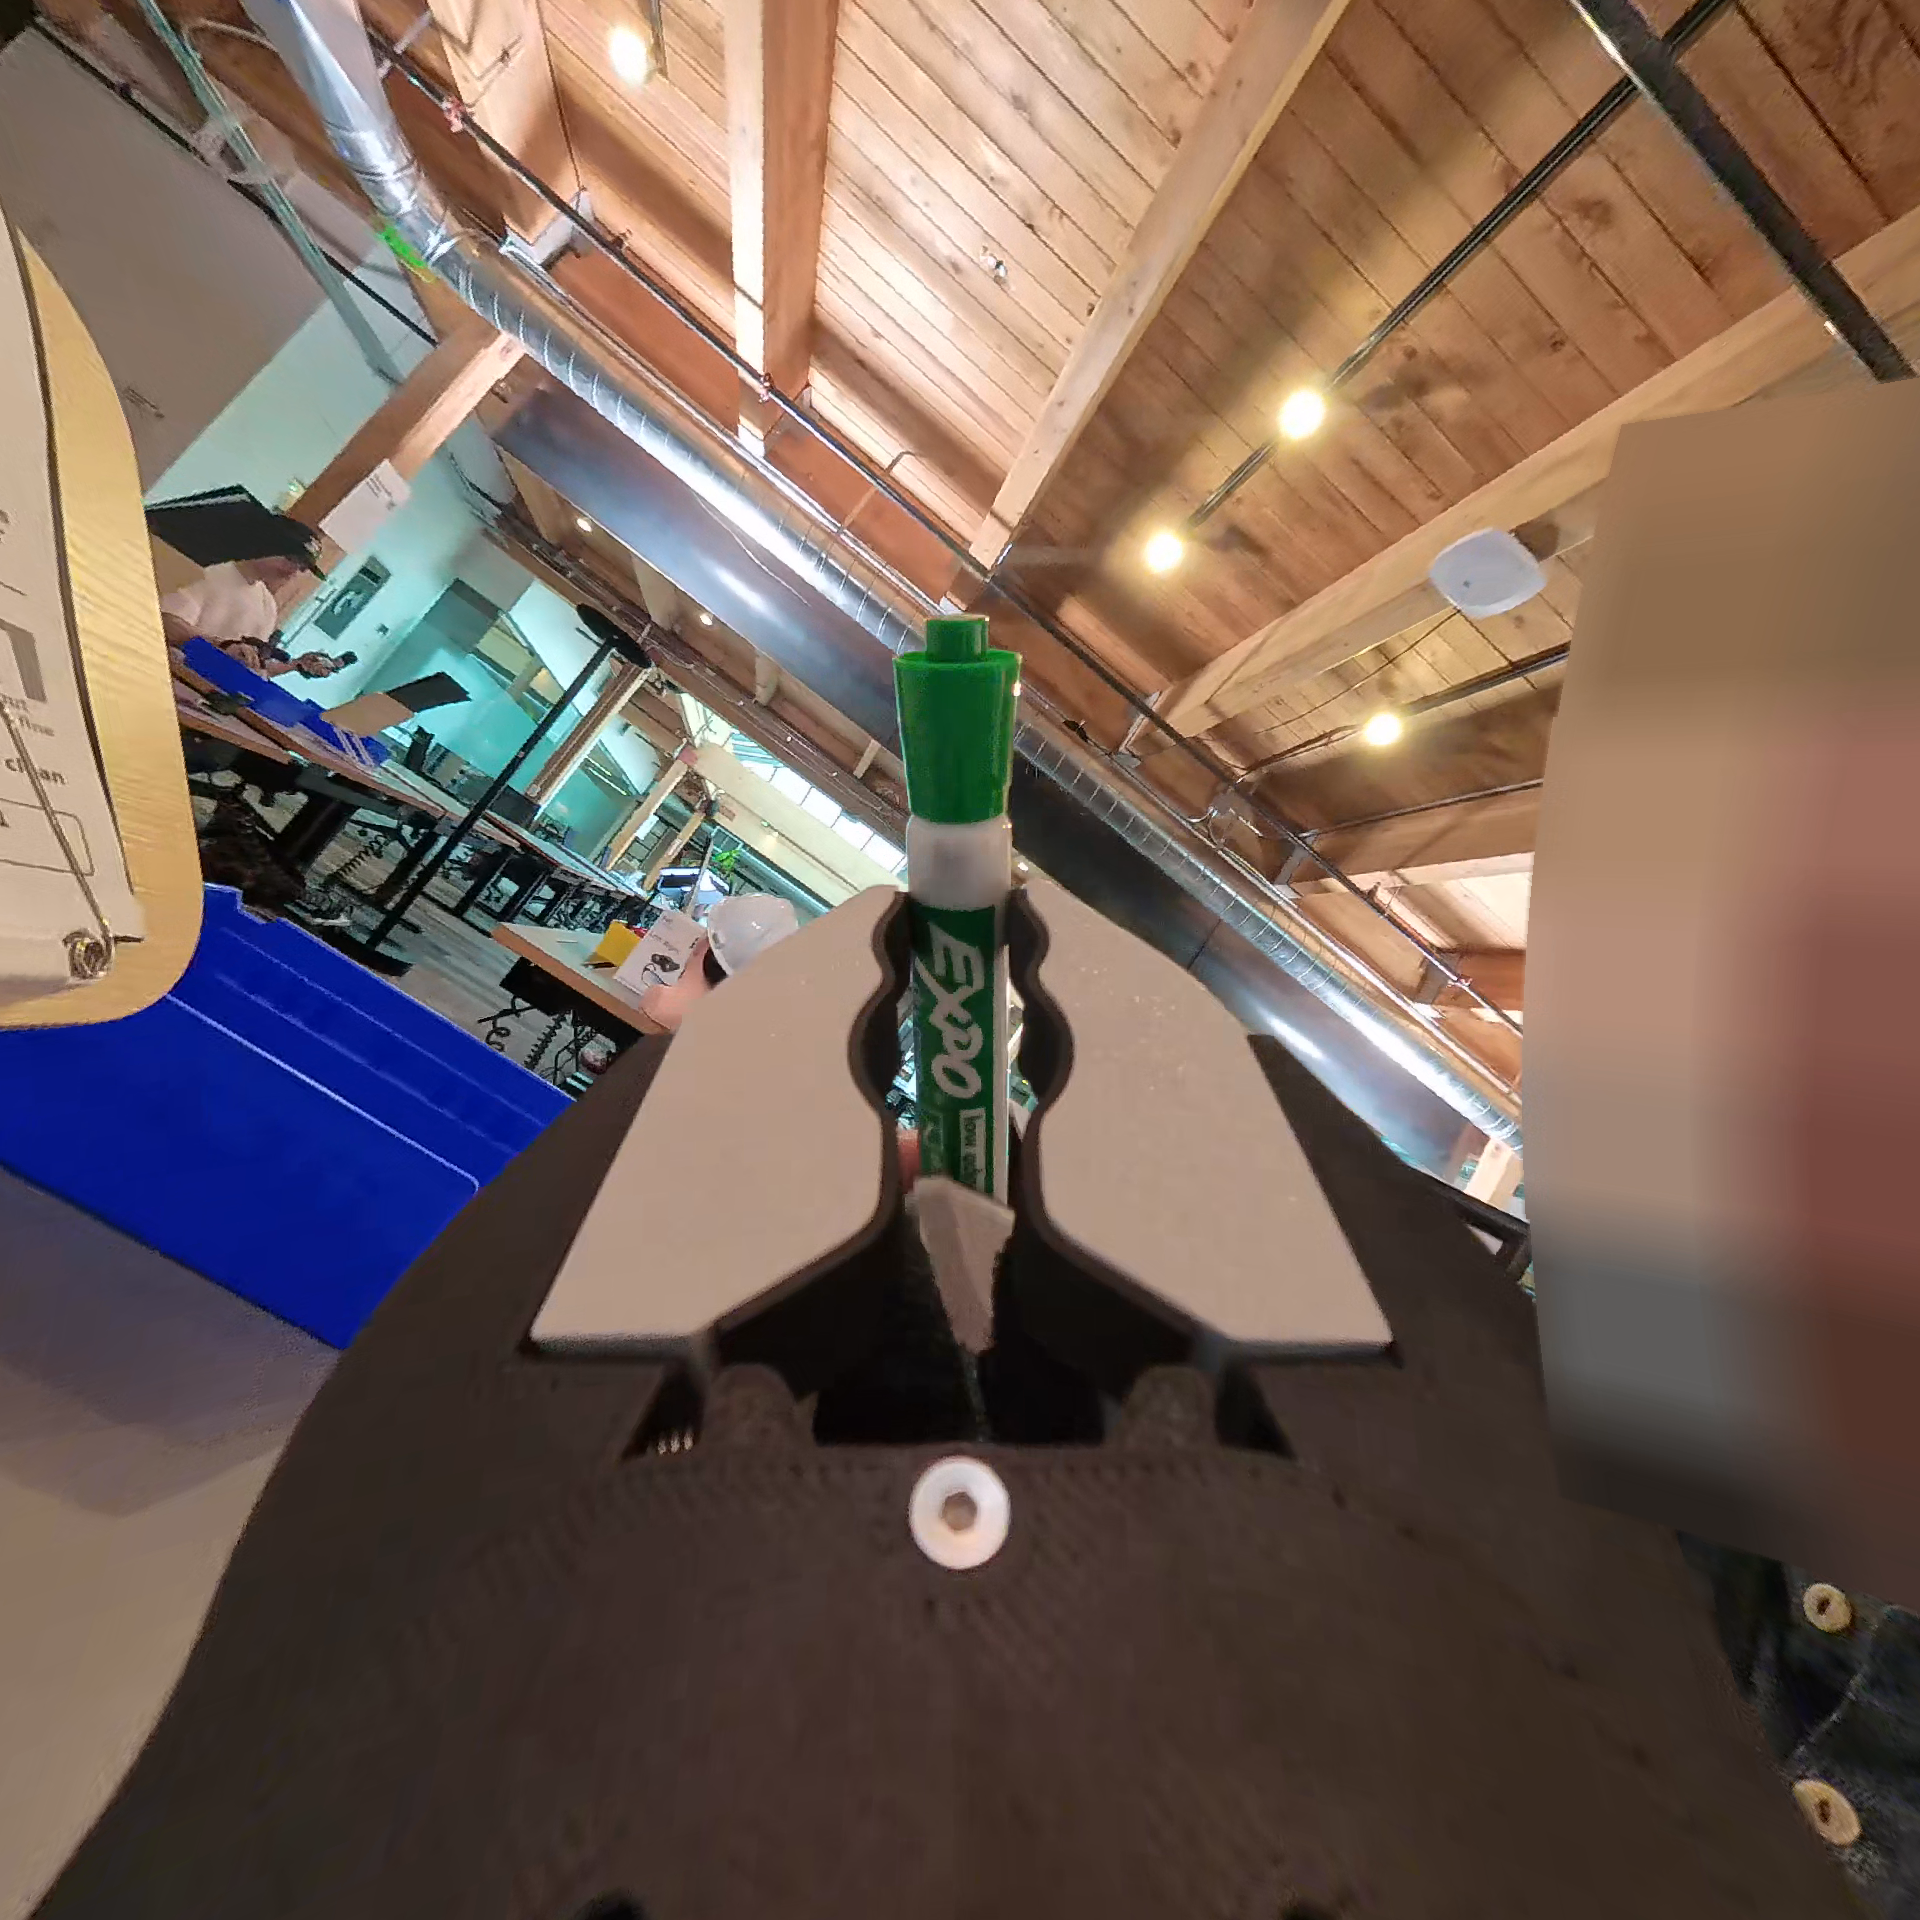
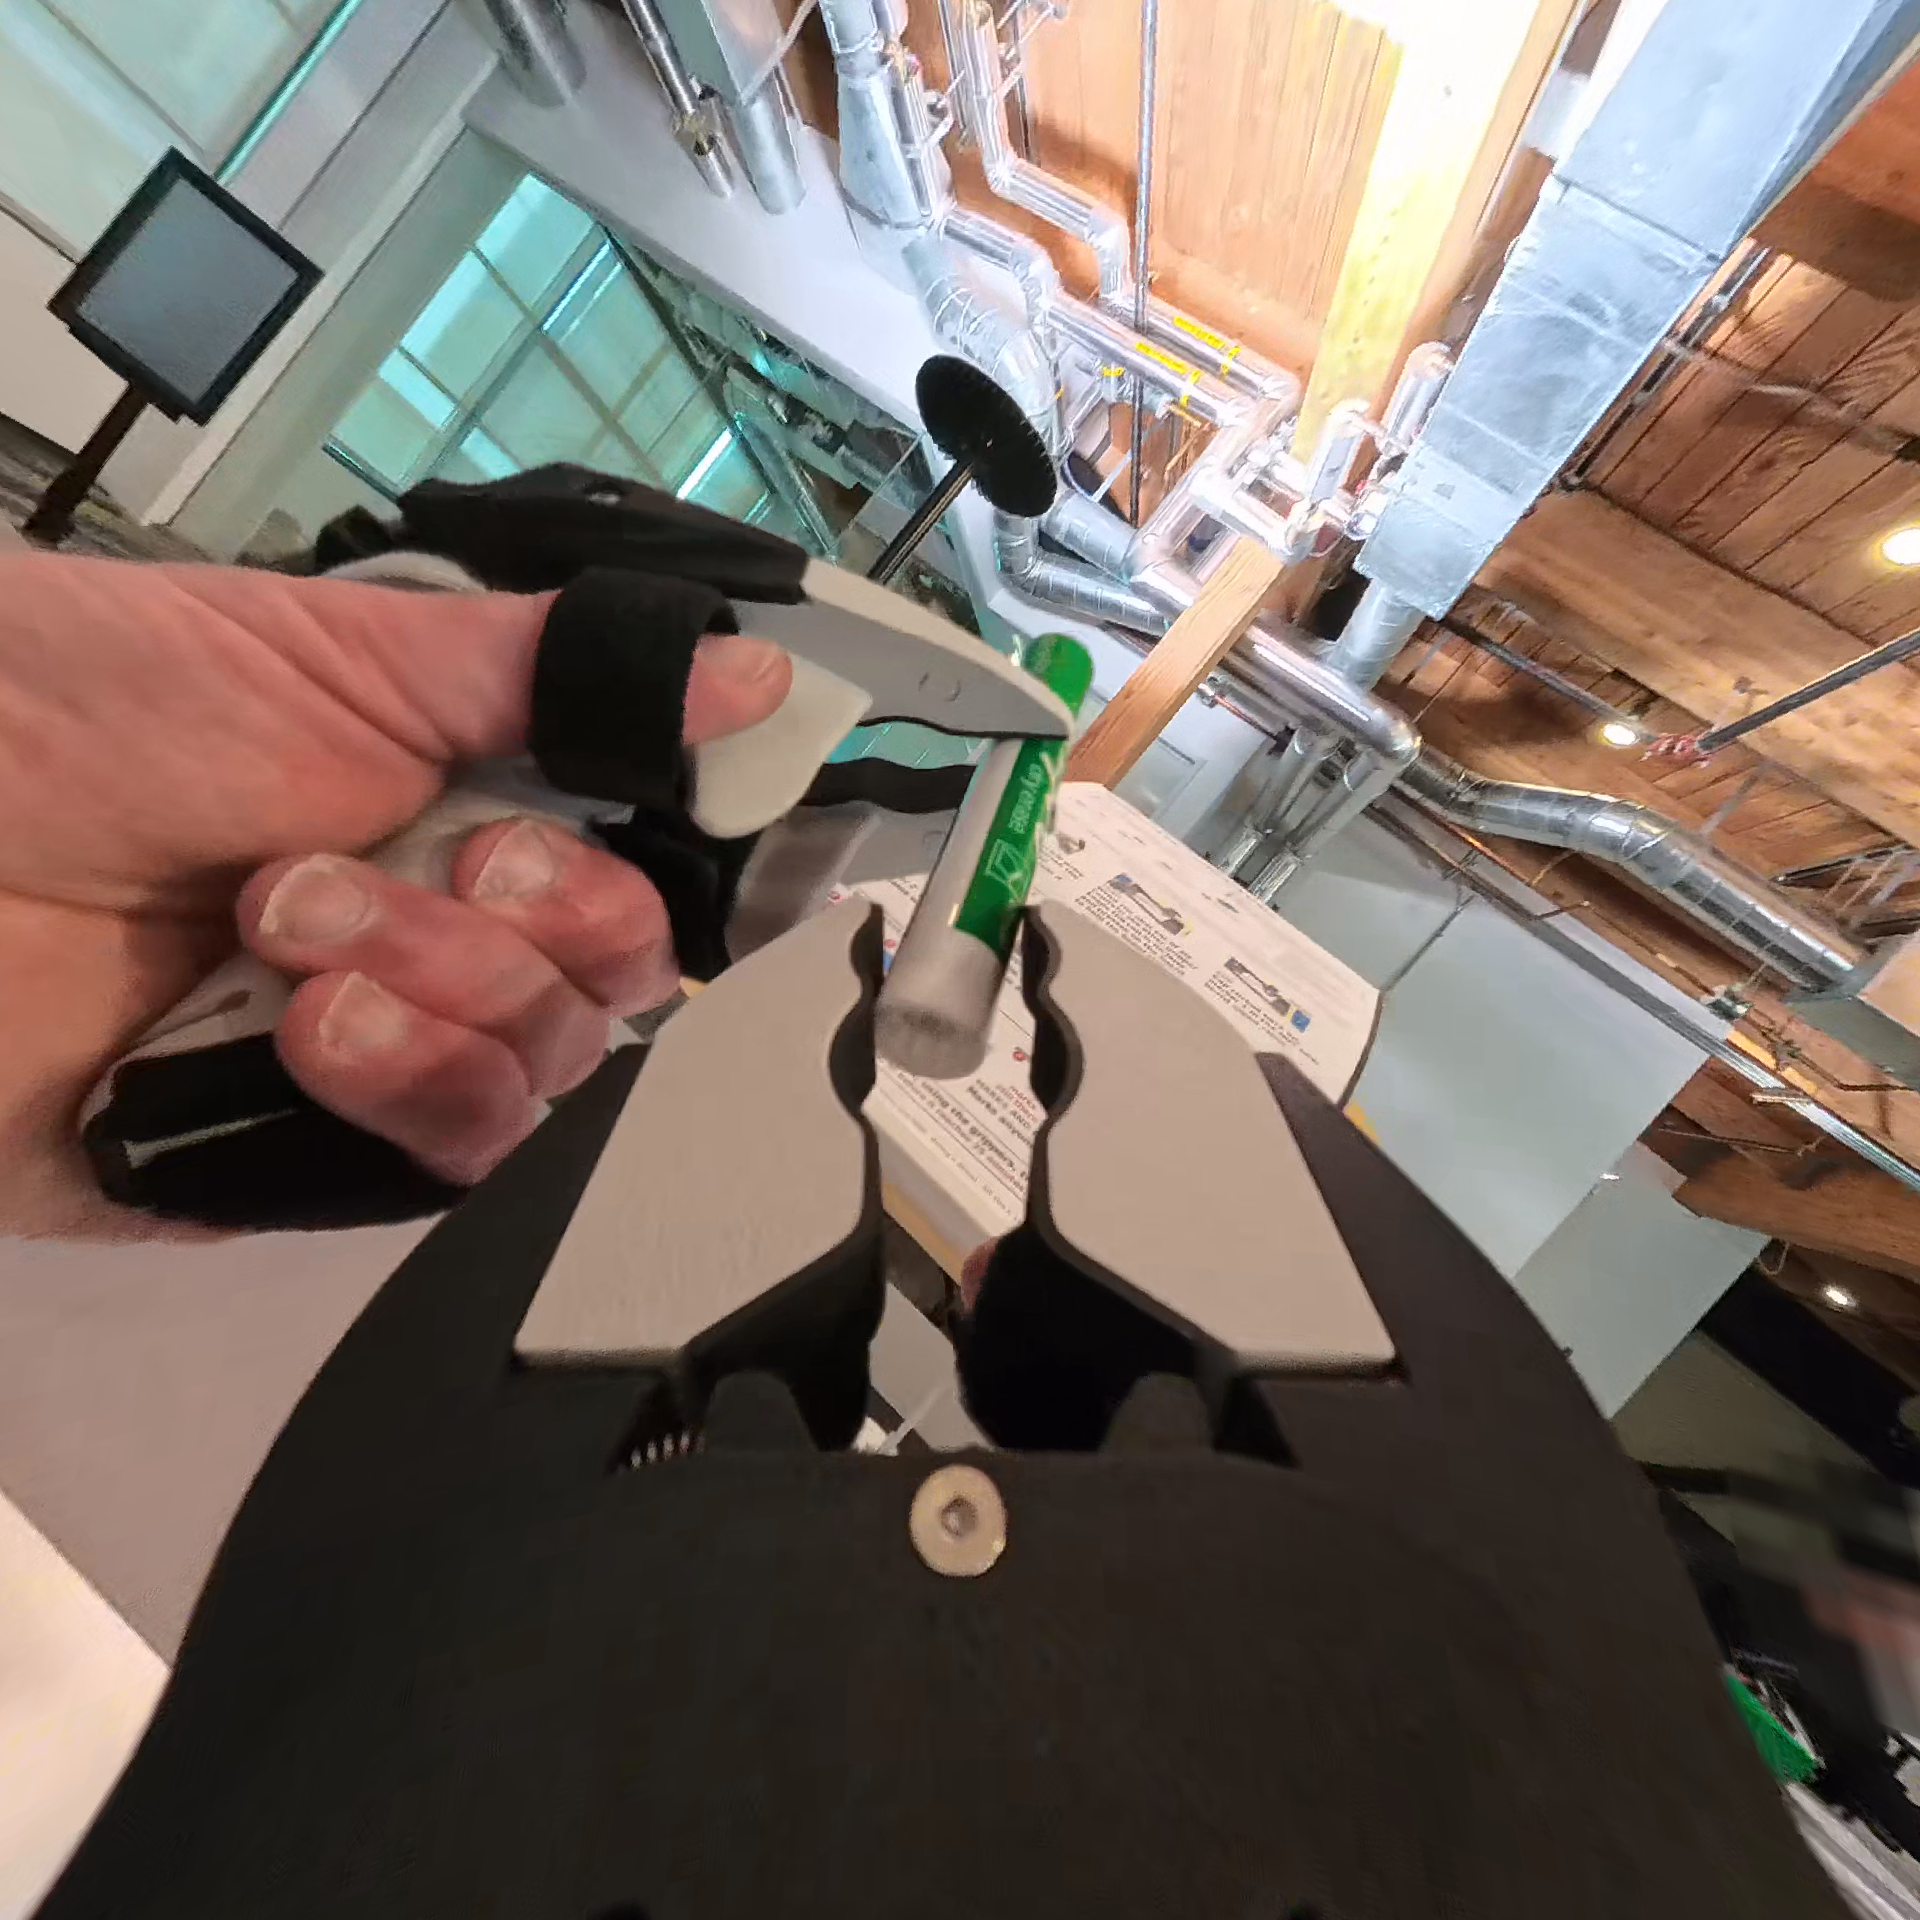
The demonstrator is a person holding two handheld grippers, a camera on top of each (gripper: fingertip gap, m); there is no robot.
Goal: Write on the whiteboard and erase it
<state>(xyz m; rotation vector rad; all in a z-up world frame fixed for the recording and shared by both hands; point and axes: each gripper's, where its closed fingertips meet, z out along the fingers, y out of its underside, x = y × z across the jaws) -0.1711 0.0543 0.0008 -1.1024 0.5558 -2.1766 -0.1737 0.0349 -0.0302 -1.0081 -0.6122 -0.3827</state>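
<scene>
A green dry-erase marker [image 1: 956, 748] with its green cap on stands upright between my left gripper's [image 1: 956, 904] pads, which are shut on its barrel. In the right wrist view, a person's hand [image 2: 312, 779] holds the left gripper [image 2: 1039, 717], clamped on the marker [image 2: 997, 862] near the cap. The marker's grey butt end [image 2: 930, 1013] points down between my right gripper's [image 2: 951, 920] fingertips. Those fingers stand apart and a gap shows on the left side of the marker. No whiteboard or eraser is in either view.
A board with a clipped paper sheet [image 1: 62, 727] hangs at the left above blue bins [image 1: 260, 1122]. A printed instruction sheet [image 2: 1195, 935] lies behind the marker. Both views look up at the wooden ceiling and ducts. Denim clothing [image 1: 1829, 1714] is at the lower right. About 4 centimetres separates my left fingertips from my right.
</scene>
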